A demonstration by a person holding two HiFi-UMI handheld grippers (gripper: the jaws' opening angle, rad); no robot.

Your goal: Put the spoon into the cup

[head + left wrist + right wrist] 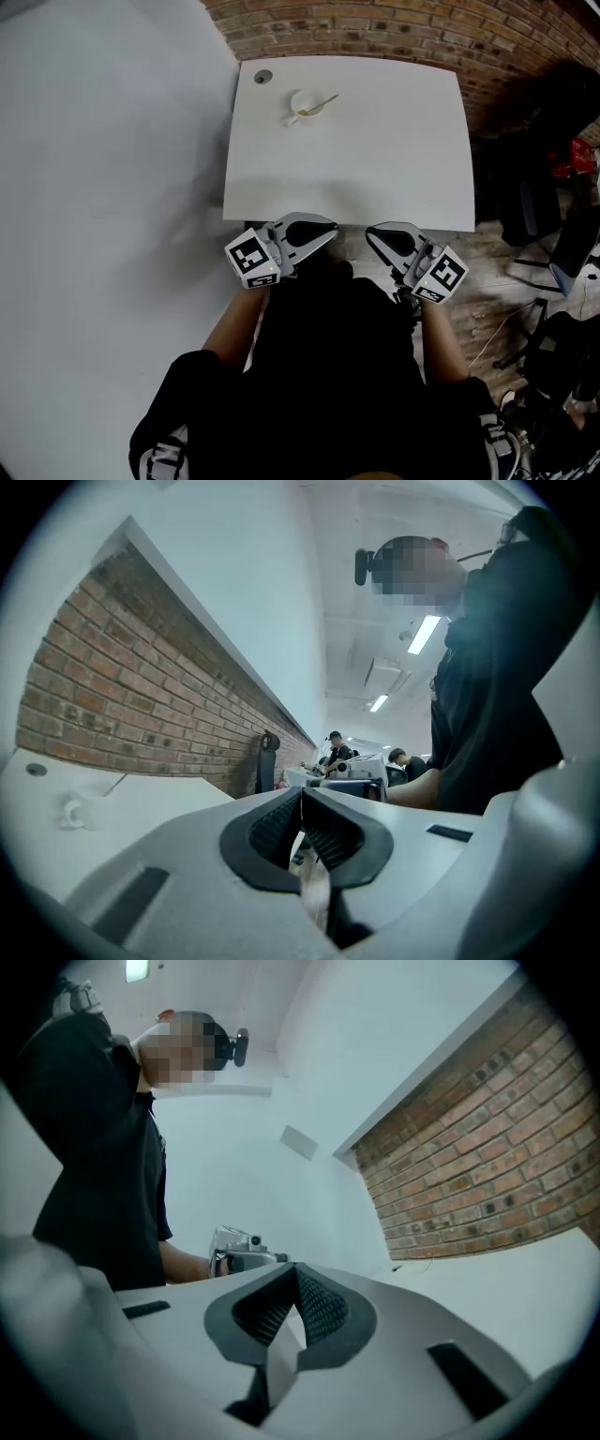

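A small white cup [302, 105] stands at the far left of the white table [375, 159]. A gold spoon [324, 99] rests in the cup, with its handle sticking out to the upper right. Both grippers hover at the table's near edge, close to the person's body and far from the cup, tips turned toward each other. The left gripper [330, 230] is shut with nothing between its pads [301, 792]. The right gripper [370, 234] is also shut and empty [296, 1267]. In the left gripper view the cup [73, 810] shows small at the left.
A round cable hole [262, 77] sits at the table's far left corner. A brick wall [375, 28] runs behind the table. Dark chairs and bags [553, 216] crowd the floor at the right. Other people [337, 750] sit far off.
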